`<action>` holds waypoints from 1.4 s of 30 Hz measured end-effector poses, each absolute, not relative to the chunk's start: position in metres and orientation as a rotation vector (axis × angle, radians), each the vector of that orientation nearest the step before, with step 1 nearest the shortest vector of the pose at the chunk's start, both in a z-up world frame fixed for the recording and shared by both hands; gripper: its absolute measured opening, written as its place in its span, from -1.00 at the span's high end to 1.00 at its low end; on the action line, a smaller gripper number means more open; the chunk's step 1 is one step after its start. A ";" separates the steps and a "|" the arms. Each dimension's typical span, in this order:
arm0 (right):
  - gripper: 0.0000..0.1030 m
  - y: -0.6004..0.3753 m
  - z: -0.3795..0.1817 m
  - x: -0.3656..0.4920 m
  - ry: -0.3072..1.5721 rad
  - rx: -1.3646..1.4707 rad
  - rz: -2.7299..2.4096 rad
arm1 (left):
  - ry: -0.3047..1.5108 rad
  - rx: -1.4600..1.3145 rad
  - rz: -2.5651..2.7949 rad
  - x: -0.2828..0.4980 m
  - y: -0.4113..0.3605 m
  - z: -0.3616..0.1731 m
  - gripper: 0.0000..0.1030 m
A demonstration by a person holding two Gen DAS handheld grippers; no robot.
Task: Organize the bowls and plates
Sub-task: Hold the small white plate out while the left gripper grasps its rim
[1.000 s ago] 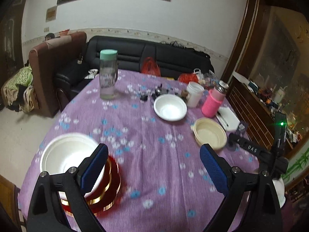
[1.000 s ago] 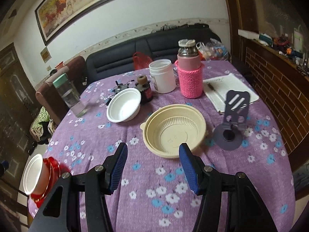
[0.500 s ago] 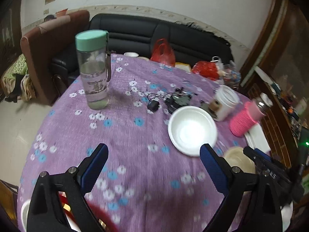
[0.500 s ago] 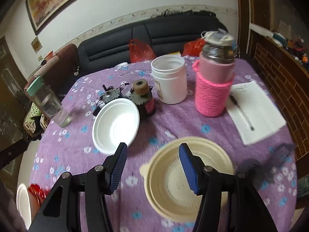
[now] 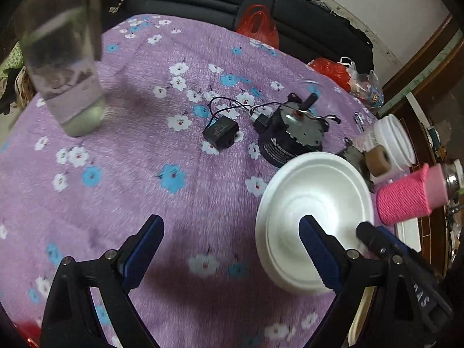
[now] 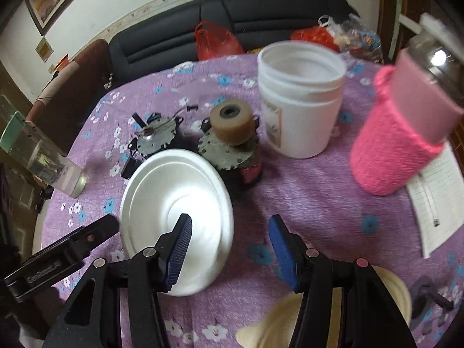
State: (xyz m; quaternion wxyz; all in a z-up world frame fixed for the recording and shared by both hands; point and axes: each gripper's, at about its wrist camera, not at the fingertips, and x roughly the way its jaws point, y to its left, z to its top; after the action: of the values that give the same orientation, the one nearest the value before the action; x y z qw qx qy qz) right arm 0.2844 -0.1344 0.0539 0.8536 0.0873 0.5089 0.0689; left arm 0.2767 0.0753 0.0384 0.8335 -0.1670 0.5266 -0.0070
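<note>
A white foam bowl (image 5: 313, 203) (image 6: 174, 191) sits on the purple flowered tablecloth next to two small motors. My left gripper (image 5: 232, 249) is wide open, its right finger over the bowl's inside and the bowl's left rim between its fingers. My right gripper (image 6: 230, 249) is open as well, its left finger over the bowl and the bowl's right rim between its fingers. No pad visibly presses on the bowl. A cream plastic bowl (image 6: 391, 293) lies under the right gripper's body. Each gripper shows at the edge of the other's view.
A clear water bottle (image 5: 66, 66) stands at the left. Two motors (image 5: 290, 136) and a black capacitor (image 5: 220, 132) lie behind the bowl. A white jar (image 6: 298, 98), a pink knitted bottle (image 6: 406, 133) and a notepad (image 6: 438, 191) stand at the right. A black sofa lies beyond the table.
Both grippers moved forward and down onto the white foam bowl. The red plates and the white bowl on them left the left wrist view. The cream bowl slid under the right gripper.
</note>
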 end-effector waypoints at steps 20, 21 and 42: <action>0.83 -0.117 0.051 0.274 1.094 0.160 0.194 | 1.292 -0.342 -0.124 0.278 0.045 0.024 0.53; 0.83 -0.117 0.056 0.269 1.086 0.164 0.195 | 1.285 -0.339 -0.124 0.272 0.045 0.029 0.55; 0.82 -0.017 0.147 0.086 1.019 0.203 0.517 | 1.054 -0.353 0.027 0.032 0.161 0.160 0.55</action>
State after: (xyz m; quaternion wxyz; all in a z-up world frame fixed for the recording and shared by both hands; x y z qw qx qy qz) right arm 0.0859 -0.0168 0.1466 0.8363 0.0961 0.4815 0.2441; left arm 0.0321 0.1608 0.1599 0.8494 -0.1674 0.5003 0.0130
